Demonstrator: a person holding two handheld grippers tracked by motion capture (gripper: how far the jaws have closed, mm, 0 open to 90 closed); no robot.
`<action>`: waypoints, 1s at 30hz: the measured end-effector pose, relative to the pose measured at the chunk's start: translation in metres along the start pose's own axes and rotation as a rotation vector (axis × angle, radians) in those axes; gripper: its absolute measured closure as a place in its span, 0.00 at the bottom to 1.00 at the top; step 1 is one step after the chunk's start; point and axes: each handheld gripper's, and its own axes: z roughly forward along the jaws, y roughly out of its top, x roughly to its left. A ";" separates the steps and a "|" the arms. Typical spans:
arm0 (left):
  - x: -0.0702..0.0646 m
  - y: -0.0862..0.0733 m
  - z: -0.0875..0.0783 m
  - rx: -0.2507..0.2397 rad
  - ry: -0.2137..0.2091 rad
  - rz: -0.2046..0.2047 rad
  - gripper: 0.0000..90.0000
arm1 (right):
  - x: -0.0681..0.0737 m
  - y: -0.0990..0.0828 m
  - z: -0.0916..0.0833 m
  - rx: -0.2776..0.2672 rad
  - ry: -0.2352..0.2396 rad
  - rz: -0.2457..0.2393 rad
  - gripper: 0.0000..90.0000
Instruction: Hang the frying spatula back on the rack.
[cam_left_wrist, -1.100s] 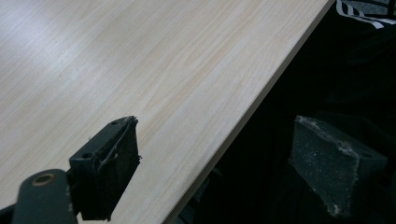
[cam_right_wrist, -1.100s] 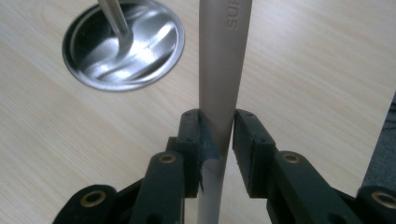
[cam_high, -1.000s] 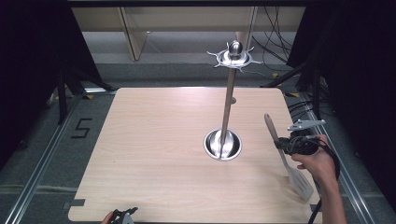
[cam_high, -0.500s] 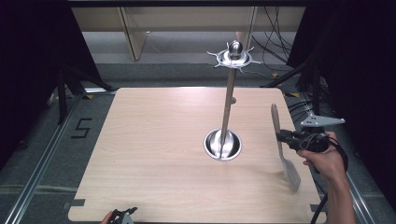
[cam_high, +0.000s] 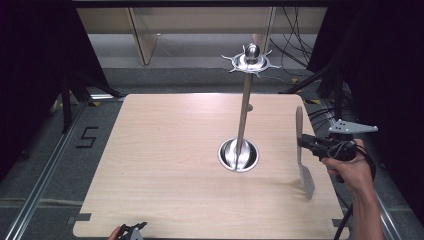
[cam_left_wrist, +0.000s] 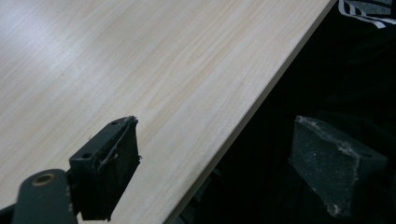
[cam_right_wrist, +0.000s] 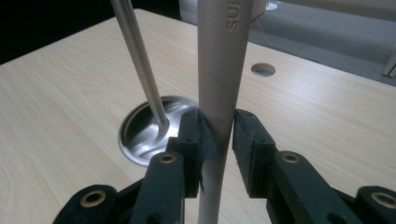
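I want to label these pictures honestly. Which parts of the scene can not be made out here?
- Left hand-held gripper, high view: cut off by the bottom edge.
- Spatula lettering, right gripper view: cut off by the top edge after "SUE".
- Spatula blade, right gripper view: hidden below the jaws of the right hand-held gripper.
- Stand's top hooks, high view: too small to count.
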 end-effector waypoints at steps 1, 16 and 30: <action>0.001 0.000 -0.001 0.014 -0.029 0.006 0.17 | 0.000 0.001 -0.002 0.006 0.007 -0.001 0.82; -0.001 0.000 0.001 0.020 -0.044 0.005 0.17 | 0.004 0.016 -0.005 -0.092 0.050 -0.010 0.82; -0.002 -0.002 0.003 0.005 -0.040 -0.021 0.17 | 0.024 0.055 -0.004 -0.114 0.049 -0.093 0.82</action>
